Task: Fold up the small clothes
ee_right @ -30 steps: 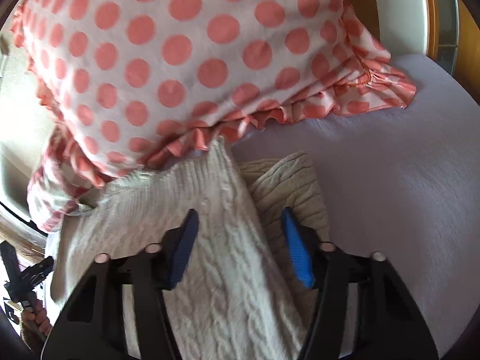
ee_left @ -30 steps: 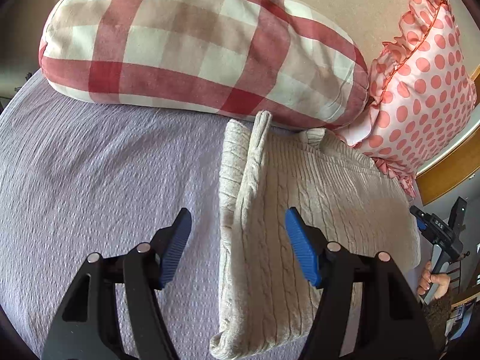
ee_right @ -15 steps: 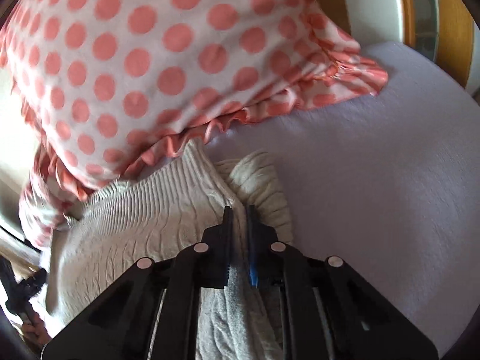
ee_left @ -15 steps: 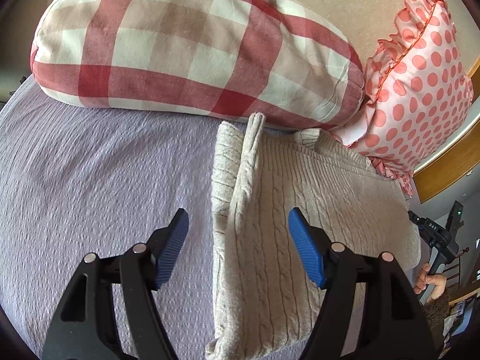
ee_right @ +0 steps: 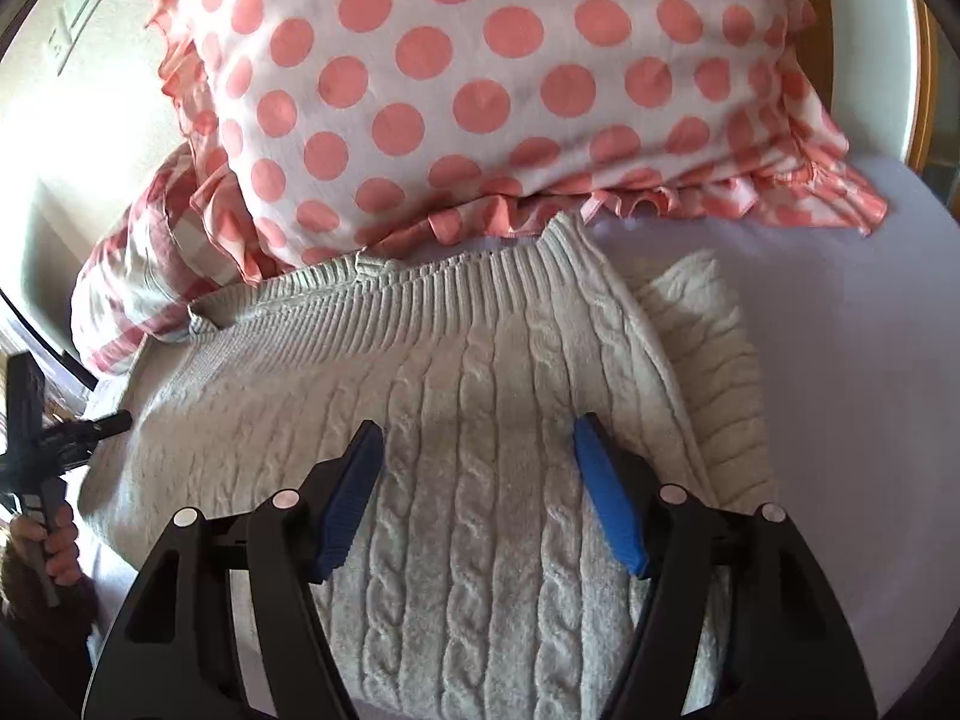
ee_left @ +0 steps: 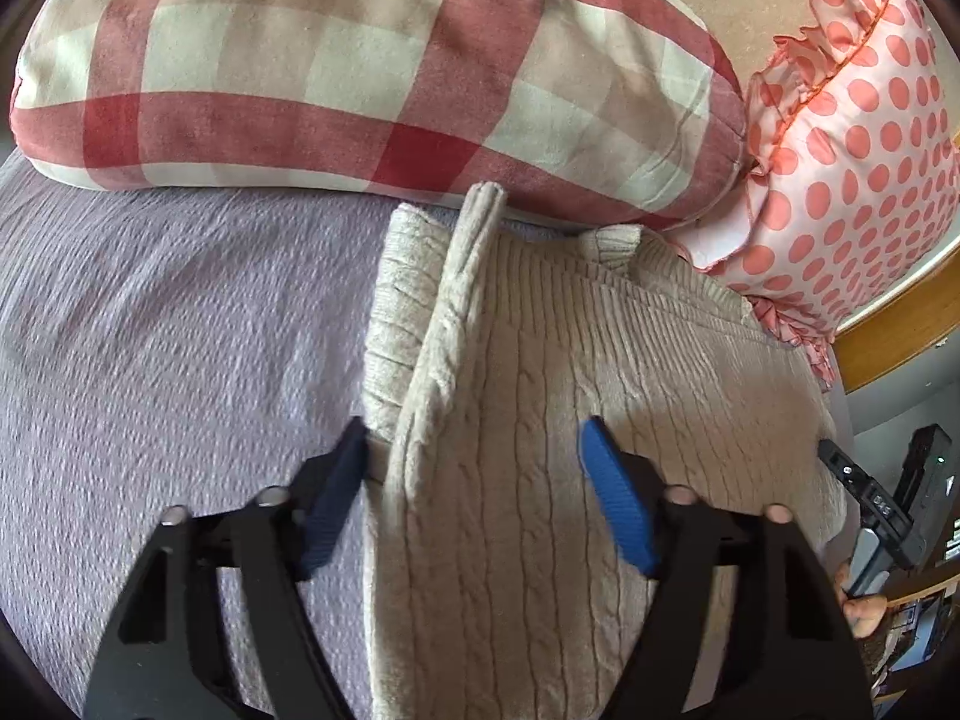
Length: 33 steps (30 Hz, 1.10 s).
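A cream cable-knit sweater (ee_left: 540, 396) lies on the lilac bedspread (ee_left: 168, 324), its left part folded over with a raised ridge of fabric. My left gripper (ee_left: 474, 450) is open and straddles that ridge near the sweater's left edge. In the right wrist view the sweater (ee_right: 480, 396) lies flat with its ribbed hem toward the dotted pillow, and a sleeve (ee_right: 714, 348) sticks out at its right. My right gripper (ee_right: 474, 450) is open just above the sweater's body, holding nothing.
A red-and-cream checked pillow (ee_left: 360, 72) and a pink polka-dot ruffled pillow (ee_left: 864, 138) lie at the head of the bed, touching the sweater's far edge. The dotted pillow (ee_right: 480, 90) fills the right view. A wooden bed frame (ee_left: 900, 324) runs at the right.
My right gripper shut on the sweater half a second ago and has now opened and let it go; the fabric lies flat. My left gripper moved in closer over the ridge, still open.
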Tool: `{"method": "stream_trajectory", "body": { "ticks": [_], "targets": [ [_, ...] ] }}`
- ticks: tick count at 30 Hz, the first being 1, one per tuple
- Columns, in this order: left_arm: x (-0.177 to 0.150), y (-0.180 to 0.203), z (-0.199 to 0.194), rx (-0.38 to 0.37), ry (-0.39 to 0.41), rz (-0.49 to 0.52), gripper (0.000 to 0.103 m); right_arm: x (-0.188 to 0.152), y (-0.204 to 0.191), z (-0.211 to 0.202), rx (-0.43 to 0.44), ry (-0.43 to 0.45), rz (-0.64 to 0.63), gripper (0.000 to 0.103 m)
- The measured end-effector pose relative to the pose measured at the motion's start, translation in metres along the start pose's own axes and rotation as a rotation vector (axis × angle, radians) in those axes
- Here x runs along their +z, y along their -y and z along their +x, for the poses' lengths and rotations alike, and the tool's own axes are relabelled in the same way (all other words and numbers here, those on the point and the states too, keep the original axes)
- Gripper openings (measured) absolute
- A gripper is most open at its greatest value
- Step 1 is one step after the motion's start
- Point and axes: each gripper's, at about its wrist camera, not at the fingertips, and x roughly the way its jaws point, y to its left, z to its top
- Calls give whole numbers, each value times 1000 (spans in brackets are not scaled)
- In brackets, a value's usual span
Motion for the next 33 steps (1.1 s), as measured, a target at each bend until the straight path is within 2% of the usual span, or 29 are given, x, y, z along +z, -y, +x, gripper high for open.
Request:
{"method": "stream_trajectory", "body": {
  "ticks": [1,3,7,10,13,18,22,24,28,29,30,31,33],
  "targets": [
    [1,-2,1,33,-1,-10,28,1,2,-2,21,6,14,74],
    [3,-6,0,-9,-14,-65,17,2,8,-9,68,26,53,77],
    [7,4,-13,-25,-9,-79,13,-1,22,-31,140,119,105,81],
    [13,36,-33,-64,11,-52,12,1,32,-41,183,181,146,82],
    [15,81,-46,-111,27,-15,12,2,45,-56,224,240,199,84],
    [6,205,-38,-202,17,117,12,-1,75,-77,259,318,293,84],
    [-12,288,4,-275,-42,175,12,-3,99,-86,220,382,354,85],
    [-31,324,39,-302,-117,185,12,-4,112,-86,207,393,399,85],
    [-61,359,88,-271,-204,241,13,-5,134,-90,198,408,470,85],
    [-68,367,98,-266,-230,281,15,-7,137,-91,195,413,474,85],
    [-73,371,101,-294,-239,318,21,-7,139,-92,193,416,476,85],
    [-73,373,99,-324,-235,331,34,-6,140,-92,190,418,473,85],
    [-67,363,85,-501,-257,304,48,-5,140,-93,192,417,457,85]
  ]
}}
